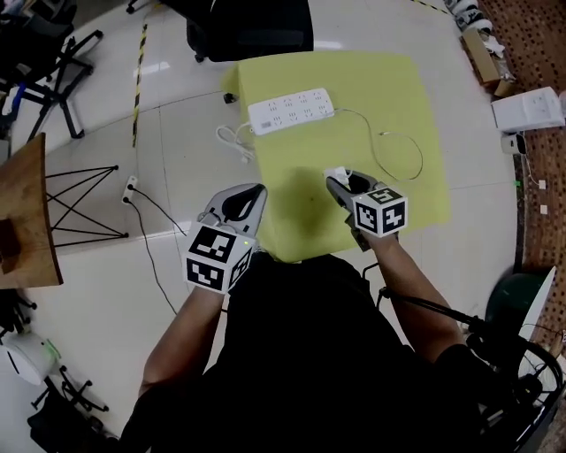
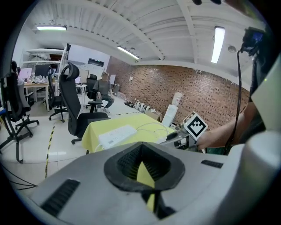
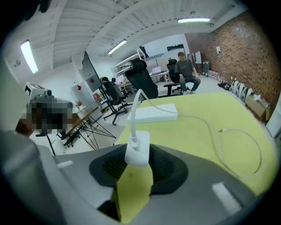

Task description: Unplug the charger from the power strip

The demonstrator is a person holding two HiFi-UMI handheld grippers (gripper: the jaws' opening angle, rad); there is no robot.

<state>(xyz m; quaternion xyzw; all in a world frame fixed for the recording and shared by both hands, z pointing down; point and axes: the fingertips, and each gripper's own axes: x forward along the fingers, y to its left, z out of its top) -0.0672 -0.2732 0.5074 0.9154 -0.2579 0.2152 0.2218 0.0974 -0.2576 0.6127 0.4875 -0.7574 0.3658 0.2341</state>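
Observation:
A white power strip (image 1: 291, 110) lies at the far side of the yellow table (image 1: 389, 88). My right gripper (image 1: 340, 180) hovers over the table's near middle, shut on a small white charger (image 1: 337, 174). In the right gripper view the charger (image 3: 138, 150) sits between the pads, away from the strip (image 3: 153, 113), and its thin white cable (image 3: 246, 132) loops over the cloth to the right. My left gripper (image 1: 256, 190) hangs at the table's near left edge, its tips together and nothing in them. The left gripper view shows the strip (image 2: 117, 135) ahead.
The strip's own cord (image 1: 234, 142) hangs off the table's left edge. A black office chair (image 1: 252, 26) stands behind the table. A wooden table (image 1: 26, 212) and a black wire stand (image 1: 84, 203) are at the left, cardboard boxes (image 1: 485, 55) at the right.

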